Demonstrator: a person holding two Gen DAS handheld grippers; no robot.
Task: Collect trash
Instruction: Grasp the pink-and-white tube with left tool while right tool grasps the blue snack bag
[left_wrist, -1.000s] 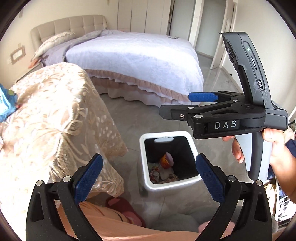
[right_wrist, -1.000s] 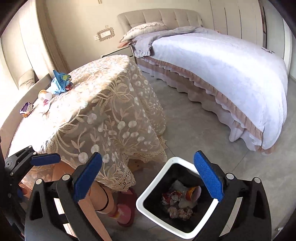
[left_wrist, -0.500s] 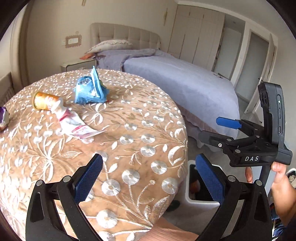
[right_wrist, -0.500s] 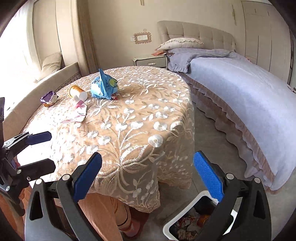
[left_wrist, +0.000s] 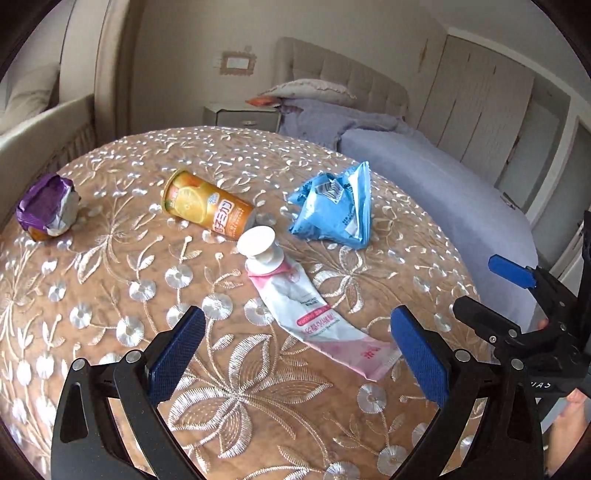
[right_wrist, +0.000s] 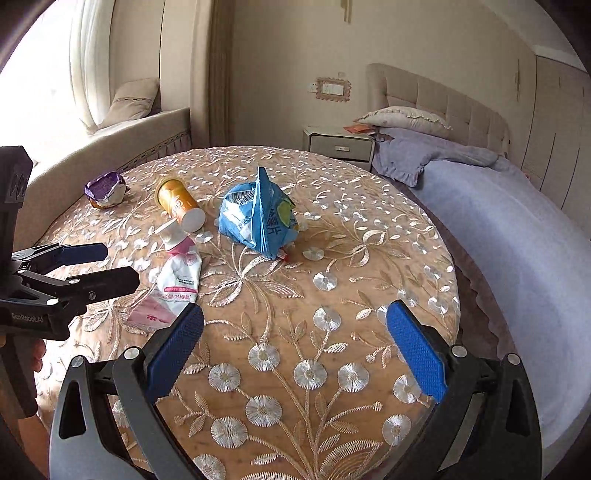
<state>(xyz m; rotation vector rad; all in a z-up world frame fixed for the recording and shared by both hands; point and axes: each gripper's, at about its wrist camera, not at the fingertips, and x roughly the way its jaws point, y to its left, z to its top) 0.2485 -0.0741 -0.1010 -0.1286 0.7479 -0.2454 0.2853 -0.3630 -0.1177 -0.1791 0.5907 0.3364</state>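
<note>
Trash lies on a round table with an embroidered cloth (left_wrist: 110, 295): a pink-and-white tube (left_wrist: 306, 302) with a white cap, an orange cup (left_wrist: 207, 206) on its side, a crumpled blue wrapper (left_wrist: 332, 210) and a purple wrapper (left_wrist: 46, 206). My left gripper (left_wrist: 299, 354) is open and empty, just above the tube's flat end. My right gripper (right_wrist: 295, 354) is open and empty over the table's near edge, short of the blue wrapper (right_wrist: 258, 218). The tube (right_wrist: 173, 280), the cup (right_wrist: 177, 203) and the purple wrapper (right_wrist: 105, 188) lie to its left.
A bed (right_wrist: 517, 229) with a lilac cover stands to the right of the table, a nightstand (right_wrist: 340, 146) behind it. A window seat (right_wrist: 110, 147) runs along the left. The other gripper shows at each view's edge (left_wrist: 517, 317).
Both grippers have risen from over the white bin on the floor and come up over the tabletop. The bin has dropped out of view. Both stay open.
</note>
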